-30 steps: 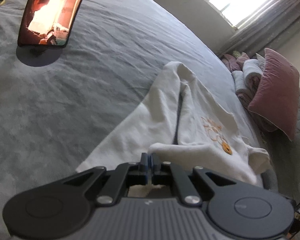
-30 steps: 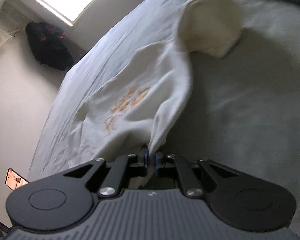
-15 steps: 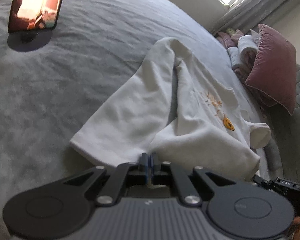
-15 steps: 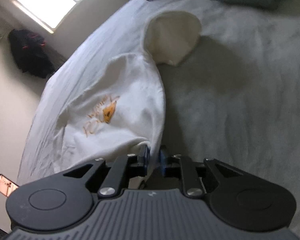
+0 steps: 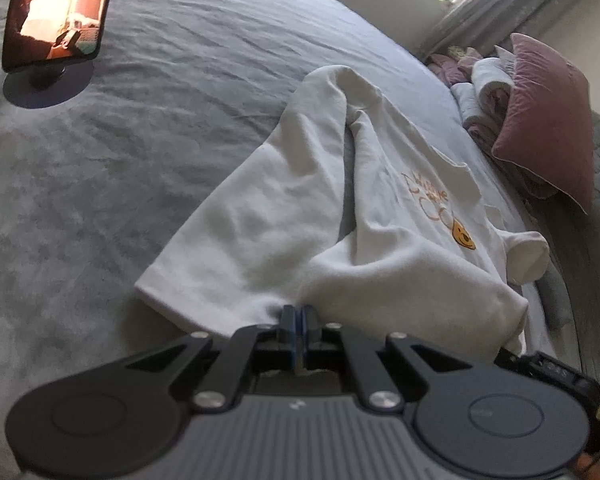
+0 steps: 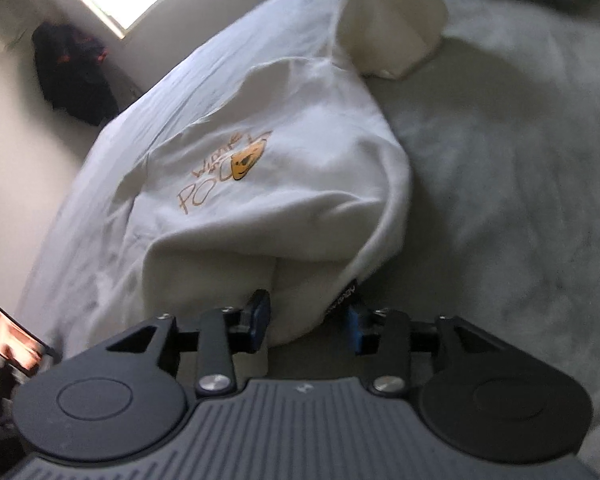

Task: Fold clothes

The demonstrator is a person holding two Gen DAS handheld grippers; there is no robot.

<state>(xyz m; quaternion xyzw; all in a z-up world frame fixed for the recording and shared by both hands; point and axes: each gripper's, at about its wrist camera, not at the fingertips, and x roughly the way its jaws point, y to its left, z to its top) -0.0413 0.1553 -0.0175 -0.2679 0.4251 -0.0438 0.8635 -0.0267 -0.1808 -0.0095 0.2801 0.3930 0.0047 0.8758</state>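
A white T-shirt point(image 5: 380, 216) with an orange print lies rumpled on the grey bed point(image 5: 148, 128), one side folded over. My left gripper point(image 5: 299, 316) is shut on the shirt's near hem, the cloth pinched between its blue pads. In the right wrist view the same T-shirt point(image 6: 284, 184) bulges in a fold, a sleeve point(image 6: 392, 36) sticking out at the far end. My right gripper point(image 6: 308, 312) has its jaws opening; the shirt's folded edge lies between them, loose, and the pads do not press it.
A phone point(image 5: 56, 12) on a round stand sits at the bed's far left. A pink pillow point(image 5: 548, 120) and piled clothes point(image 5: 480, 92) lie at the far right. A dark garment point(image 6: 72, 68) hangs by the window wall.
The right gripper's jaws have parted and let go of the shirt edge they pinched, and it has shifted sideways. The shirt now lies lower, folded over. The left gripper stays shut on the hem.
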